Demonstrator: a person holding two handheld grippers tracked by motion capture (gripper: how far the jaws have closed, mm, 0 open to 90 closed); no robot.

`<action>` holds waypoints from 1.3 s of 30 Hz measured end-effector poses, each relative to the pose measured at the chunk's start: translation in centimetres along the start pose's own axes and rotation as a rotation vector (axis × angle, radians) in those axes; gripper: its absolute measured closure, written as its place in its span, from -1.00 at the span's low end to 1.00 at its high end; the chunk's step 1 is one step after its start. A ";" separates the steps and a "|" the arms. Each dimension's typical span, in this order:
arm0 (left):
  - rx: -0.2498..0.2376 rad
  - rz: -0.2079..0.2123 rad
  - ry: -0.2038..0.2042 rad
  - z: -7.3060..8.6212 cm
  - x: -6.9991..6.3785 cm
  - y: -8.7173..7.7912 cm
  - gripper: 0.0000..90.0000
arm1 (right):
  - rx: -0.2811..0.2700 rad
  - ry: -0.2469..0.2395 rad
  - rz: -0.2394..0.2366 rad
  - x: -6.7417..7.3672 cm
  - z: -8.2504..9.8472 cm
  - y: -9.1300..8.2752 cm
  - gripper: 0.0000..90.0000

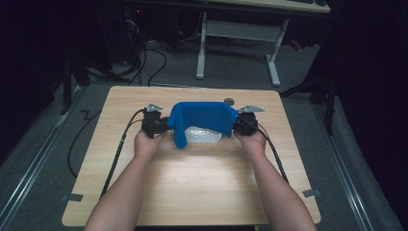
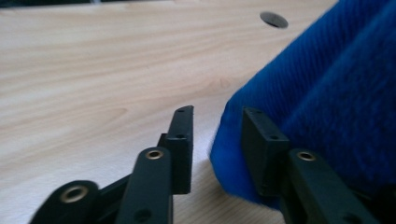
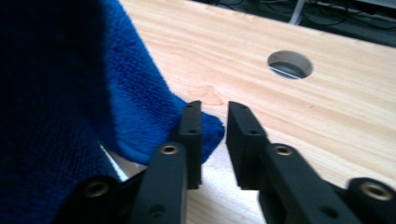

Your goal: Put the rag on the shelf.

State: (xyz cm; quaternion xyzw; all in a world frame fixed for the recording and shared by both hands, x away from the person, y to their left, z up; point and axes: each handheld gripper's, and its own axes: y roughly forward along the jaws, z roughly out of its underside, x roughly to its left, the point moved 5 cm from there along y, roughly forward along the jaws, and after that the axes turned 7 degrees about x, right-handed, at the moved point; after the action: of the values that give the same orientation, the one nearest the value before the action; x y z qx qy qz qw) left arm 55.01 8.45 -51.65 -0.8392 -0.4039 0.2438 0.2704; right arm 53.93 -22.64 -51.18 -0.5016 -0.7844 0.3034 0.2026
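High view: both hands level, left gripper and right gripper flank the blue cloth, jaws parted.

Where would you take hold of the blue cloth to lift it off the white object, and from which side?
Grip the blue cloth at its two side edges, the left gripper coming from the left, the right gripper from the right. It drapes over the white object, so those hanging corners probably give thin folds that open jaws can close on.
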 end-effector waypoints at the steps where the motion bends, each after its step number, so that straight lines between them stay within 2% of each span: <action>1: -0.007 -0.006 0.001 -0.1 0.1 -0.3 0.38 | -0.003 0.002 0.004 -0.1 -0.1 -0.2 0.62; 6: -0.046 -0.030 -0.007 -0.8 0.3 -1.9 0.26 | -0.037 0.022 0.025 -1.0 -0.9 -1.7 0.50; 12: -0.078 -0.074 -0.001 -1.2 0.4 -3.6 0.14 | -0.063 0.021 0.037 -1.4 -1.3 -2.9 0.43; 14: -0.085 -0.081 -0.003 -1.2 0.4 -4.1 0.10 | -0.064 0.007 0.037 -1.4 -1.2 -3.3 0.42; 19: -0.094 -0.117 0.019 -0.6 0.5 -5.4 0.01 | -0.060 -0.003 0.039 -1.3 -1.0 -4.0 0.40; 23: -0.097 -0.114 0.017 0.2 0.6 -6.2 -0.01 | -0.082 -0.013 0.043 -1.0 -0.8 -5.0 0.40; 24: -0.095 -0.115 0.017 0.7 0.6 -6.6 -0.01 | -0.093 -0.017 0.047 -0.9 -0.7 -5.3 0.40; 27: -0.096 -0.106 0.015 1.6 0.5 -7.2 -0.01 | -0.083 -0.023 0.041 -0.6 -0.1 -6.1 0.34; 30: -0.088 -0.098 0.022 3.4 0.0 -8.1 -0.01 | -0.107 -0.044 0.043 0.0 0.6 -7.1 0.29; 32: -0.084 -0.093 0.028 4.4 -0.3 -8.5 -0.02 | -0.096 -0.049 0.037 0.5 1.2 -7.8 0.22; 35: -0.067 -0.071 0.031 6.5 -1.0 -9.2 -0.03 | -0.127 -0.069 0.042 1.3 2.5 -8.7 0.19; 38: -0.060 -0.050 0.031 8.6 -1.8 -10.0 -0.04 | -0.093 -0.076 0.022 2.3 3.8 -9.2 0.08; 39: -0.061 -0.042 0.036 9.5 -2.1 -10.4 -0.04 | -0.112 -0.083 0.017 2.7 4.4 -9.5 0.09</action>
State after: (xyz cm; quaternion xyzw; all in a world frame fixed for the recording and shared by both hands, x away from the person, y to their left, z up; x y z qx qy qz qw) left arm 42.20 14.63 -51.42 -0.8427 -0.4238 0.2106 0.2569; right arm 43.75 -24.35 -47.88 -0.5059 -0.8036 0.2812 0.1387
